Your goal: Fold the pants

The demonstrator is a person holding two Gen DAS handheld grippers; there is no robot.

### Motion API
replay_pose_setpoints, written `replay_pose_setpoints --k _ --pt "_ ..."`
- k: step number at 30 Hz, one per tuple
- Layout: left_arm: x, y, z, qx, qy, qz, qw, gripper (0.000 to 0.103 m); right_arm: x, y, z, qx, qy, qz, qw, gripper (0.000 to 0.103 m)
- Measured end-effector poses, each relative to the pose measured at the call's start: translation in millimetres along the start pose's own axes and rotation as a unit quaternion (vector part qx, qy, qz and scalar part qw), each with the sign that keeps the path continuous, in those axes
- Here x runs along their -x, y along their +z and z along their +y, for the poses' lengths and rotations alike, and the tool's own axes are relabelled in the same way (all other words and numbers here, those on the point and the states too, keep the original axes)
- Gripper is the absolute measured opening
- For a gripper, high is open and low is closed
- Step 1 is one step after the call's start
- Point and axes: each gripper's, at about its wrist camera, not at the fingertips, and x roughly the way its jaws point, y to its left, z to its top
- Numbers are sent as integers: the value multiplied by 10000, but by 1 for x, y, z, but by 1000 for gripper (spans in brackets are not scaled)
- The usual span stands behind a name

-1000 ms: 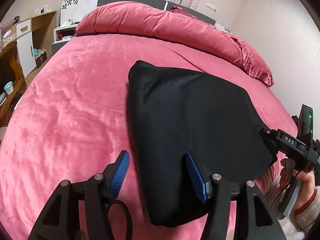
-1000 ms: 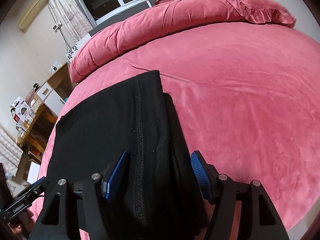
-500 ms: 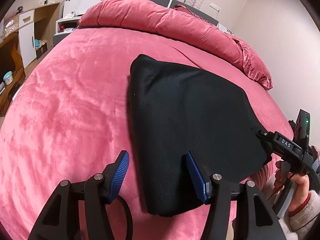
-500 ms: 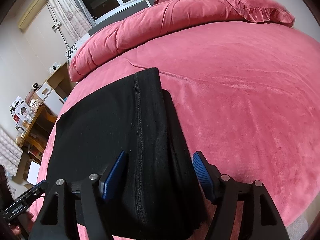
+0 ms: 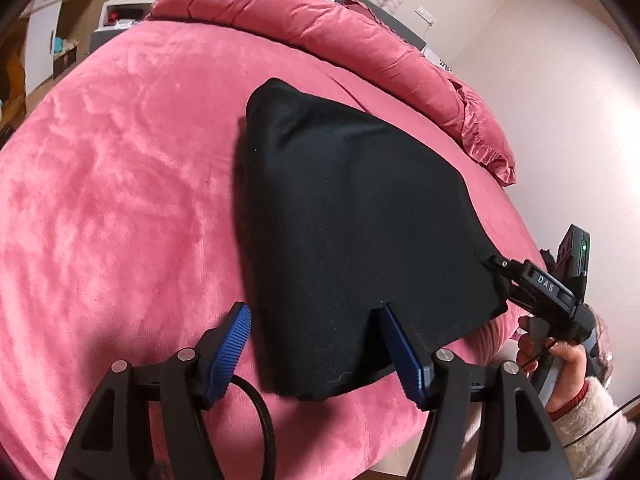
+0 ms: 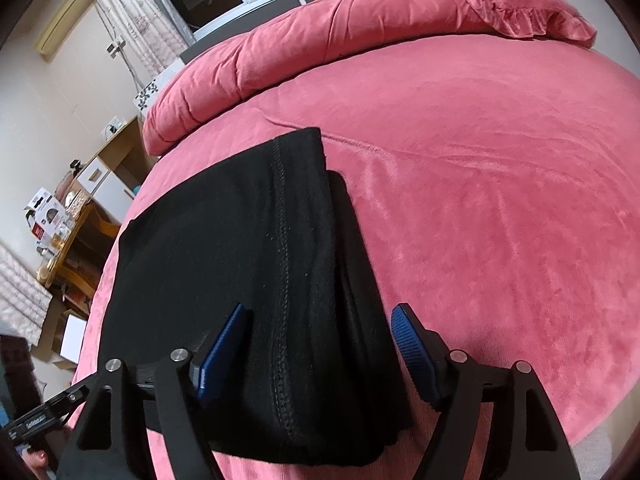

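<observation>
The black pants (image 5: 352, 216) lie folded flat on the pink bed (image 5: 120, 200), near its front edge. My left gripper (image 5: 312, 312) hovers over their near left corner, jaws opening, with the cloth's edge lying loose between the blue pads (image 5: 230, 344). In the right wrist view the pants (image 6: 224, 264) show a stitched seam running away from me. My right gripper (image 6: 320, 312) stands over their right edge with jaws opening, and the pads do not press the cloth. A hand holds the right gripper (image 5: 496, 266) at the pants' right side. The left gripper's body (image 6: 40, 416) shows at the lower left.
A rolled pink quilt (image 6: 280, 48) and a frilled pillow (image 6: 520, 8) lie at the head of the bed. A wooden desk with boxes (image 6: 60, 232) stands off the bed's left side. A pale wall (image 5: 560, 100) is on the right. The bed's front edge (image 6: 580, 432) is close to me.
Both grippers' jaws have spread wider. The left wrist view has tilted and rolled a little, so the pants sit higher and more centred. The pants themselves stay flat on the bed.
</observation>
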Motion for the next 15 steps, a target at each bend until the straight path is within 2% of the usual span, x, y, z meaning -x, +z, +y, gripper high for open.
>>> replay_pose_setpoints --k 6,11,15 --pt "-13 19 11 362 -435 197 9982 69 -8 -2 -13 -299 343 165 9988 81" --pt "-26 26 12 472 -573 359 9966 69 -14 -3 -20 -465 628 259 9966 81" --pt "-31 22 21 754 -766 467 9931 73 -18 -5 -21 -578 744 317 9950 82"
